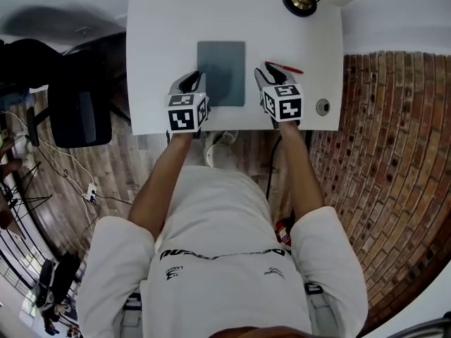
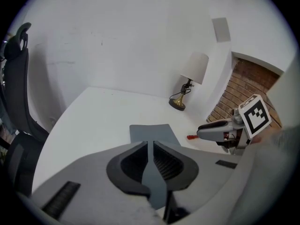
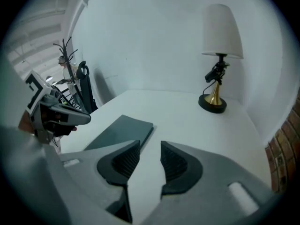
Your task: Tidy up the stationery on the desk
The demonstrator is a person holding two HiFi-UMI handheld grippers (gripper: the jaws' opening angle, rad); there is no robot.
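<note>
Head view, desk [image 1: 162,34] w/ grey pad [image 1: 221,72], red pen [image 1: 285,67]

Head view: above the person, facing steeply down onto the white rectangular desk [image 1: 162,20].
Left gripper view: low and close over the desk, facing the white-shaded brass-based lamp [image 2: 187,86].
Right gripper view: equally low, facing the lamp from nearer.
Shared by all: the flat dark grey rectangular pad [image 1: 221,72], the lamp, the desk.

No word or number can be read. The dark print [image 1: 218,253] across the chest of the white T-shirt [image 1: 211,217] is too small and blurred. Beyond the shirt, the left gripper [image 1: 190,83] and right gripper [image 1: 268,70] carry only black-and-white square markers [image 1: 184,115].
</note>
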